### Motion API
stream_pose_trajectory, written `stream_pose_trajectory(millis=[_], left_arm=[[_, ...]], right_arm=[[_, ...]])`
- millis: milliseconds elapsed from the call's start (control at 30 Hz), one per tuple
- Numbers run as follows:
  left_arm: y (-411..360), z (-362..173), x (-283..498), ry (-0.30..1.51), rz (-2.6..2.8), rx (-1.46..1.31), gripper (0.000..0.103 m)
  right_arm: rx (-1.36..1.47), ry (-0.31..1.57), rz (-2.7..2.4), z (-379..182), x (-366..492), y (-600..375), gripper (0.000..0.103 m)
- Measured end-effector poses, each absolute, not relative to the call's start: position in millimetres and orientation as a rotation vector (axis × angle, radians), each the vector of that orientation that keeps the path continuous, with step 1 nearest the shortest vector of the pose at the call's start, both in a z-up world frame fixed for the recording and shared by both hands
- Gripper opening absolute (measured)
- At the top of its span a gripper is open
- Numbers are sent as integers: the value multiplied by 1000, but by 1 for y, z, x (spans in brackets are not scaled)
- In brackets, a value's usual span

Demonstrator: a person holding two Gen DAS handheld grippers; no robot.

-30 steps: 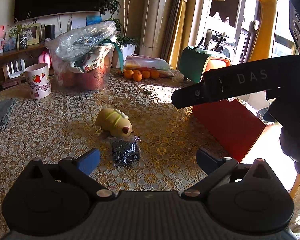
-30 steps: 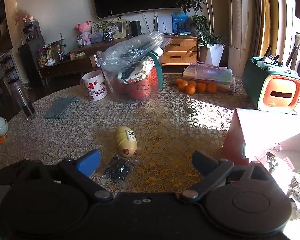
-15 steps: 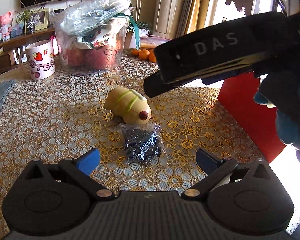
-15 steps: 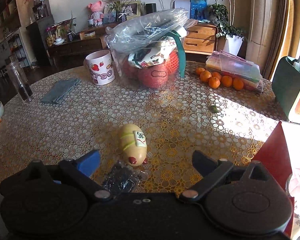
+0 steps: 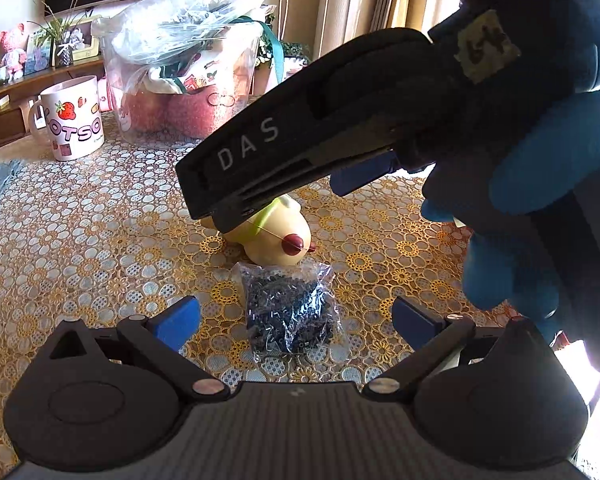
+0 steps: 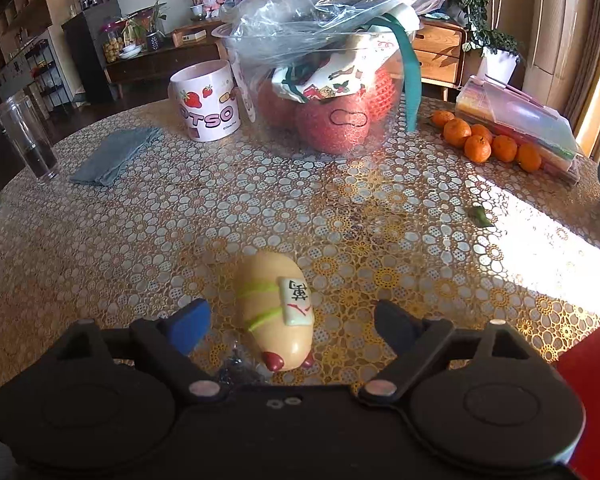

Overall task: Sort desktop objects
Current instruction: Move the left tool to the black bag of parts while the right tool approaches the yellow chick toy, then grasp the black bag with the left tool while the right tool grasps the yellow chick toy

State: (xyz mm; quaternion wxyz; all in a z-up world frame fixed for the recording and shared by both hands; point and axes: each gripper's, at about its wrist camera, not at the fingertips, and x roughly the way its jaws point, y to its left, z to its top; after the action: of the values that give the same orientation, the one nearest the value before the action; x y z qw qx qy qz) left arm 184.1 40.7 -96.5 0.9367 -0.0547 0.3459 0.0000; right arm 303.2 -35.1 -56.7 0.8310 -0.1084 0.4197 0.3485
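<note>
A cream toy with green stripes and a red nose point(image 6: 278, 312) lies on the lace tablecloth between the open fingers of my right gripper point(image 6: 292, 326). In the left wrist view the toy point(image 5: 278, 236) is partly hidden by the right gripper's black body point(image 5: 300, 156), which hangs just above it. A small clear bag of dark beads point(image 5: 290, 312) lies in front of the toy, between the open fingers of my left gripper point(image 5: 296, 318). Only a corner of the bag point(image 6: 234, 368) shows in the right wrist view.
A clear tub of red fruit under a plastic bag point(image 6: 324, 80), a strawberry mug point(image 6: 206, 106), a grey cloth point(image 6: 116, 154), a glass point(image 6: 28, 138), several oranges point(image 6: 484, 144) and a flat plastic case point(image 6: 520, 116) stand farther back. A red box edge point(image 6: 588, 364) is at right.
Both grippers have moved forward and down. The right one now straddles the toy and fills the left view. The left one has closed in on the bead bag.
</note>
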Motion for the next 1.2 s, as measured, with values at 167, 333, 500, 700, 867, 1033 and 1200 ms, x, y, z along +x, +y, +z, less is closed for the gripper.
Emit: stream_pose_trajectory(millis=[167, 333, 500, 700, 867, 1033, 1200], left_arm=[[47, -103, 190, 733, 12, -119, 101], [47, -105, 192, 725, 16, -99, 92], [47, -105, 192, 715, 12, -87, 74], [48, -105, 192, 707, 3, -87, 59], [48, -104, 192, 704, -7, -82, 47], [49, -104, 191, 705, -13, -85, 42], [49, -103, 188, 706, -17, -95, 37]], right_arm=[[-257, 904, 747, -66, 310, -24, 85], [-265, 915, 756, -71, 313, -20, 79], [-280, 926, 754, -77, 314, -15, 72], [-289, 928, 751, -79, 315, -12, 57], [-277, 926, 748, -78, 315, -12, 49], [-273, 919, 734, -77, 312, -15, 47], [-246, 911, 718, -70, 310, -25, 47]])
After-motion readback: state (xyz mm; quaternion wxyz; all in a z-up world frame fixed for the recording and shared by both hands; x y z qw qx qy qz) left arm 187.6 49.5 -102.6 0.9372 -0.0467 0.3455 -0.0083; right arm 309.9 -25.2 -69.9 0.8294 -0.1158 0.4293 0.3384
